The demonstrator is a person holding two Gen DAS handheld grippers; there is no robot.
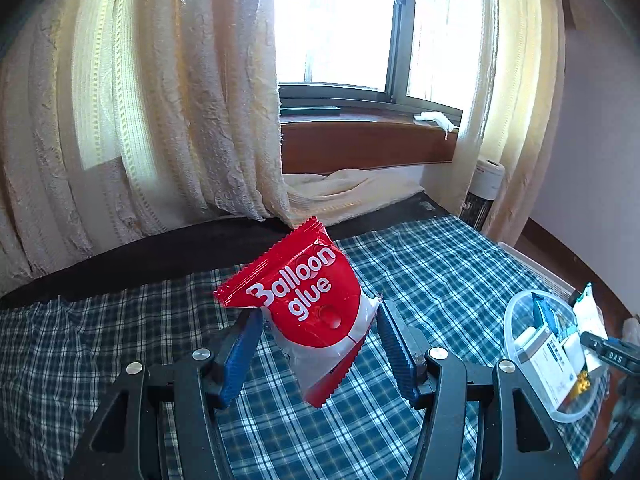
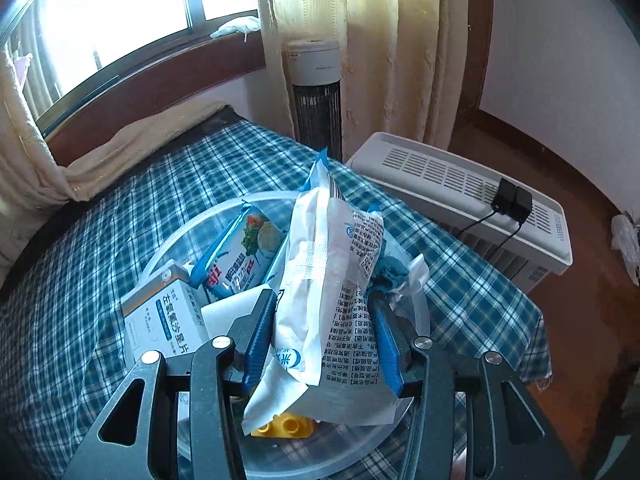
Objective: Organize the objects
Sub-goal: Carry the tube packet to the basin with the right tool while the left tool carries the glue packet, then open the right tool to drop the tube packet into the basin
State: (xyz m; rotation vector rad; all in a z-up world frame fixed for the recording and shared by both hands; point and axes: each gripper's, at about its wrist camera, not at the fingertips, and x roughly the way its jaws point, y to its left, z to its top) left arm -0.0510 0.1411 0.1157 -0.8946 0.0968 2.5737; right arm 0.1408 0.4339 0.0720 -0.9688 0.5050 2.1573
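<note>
Right gripper [image 2: 324, 344] was over the clear bowl [image 2: 420, 316] on the plaid bed [image 2: 120, 220], w/ a white printed packet [image 2: 332, 280] standing between its blue pads. Pads looked to touch the packet's sides, but whether they gripped or were already letting go couldn't be told. Packet's bottom edge sat just above a yellow brick [image 2: 286, 426], beside a medicine box [image 2: 164, 320] and a blue snack pack [image 2: 240, 256]. Step in hand, prob: dropping the packet into the bowl.

Left gripper [image 1: 318, 334] was clamped on a red "Balloon glue" packet [image 1: 308, 300], held off the bed, well apart from the bowl. Next: right spreads fully, backs out; left carries the glue over.
</note>
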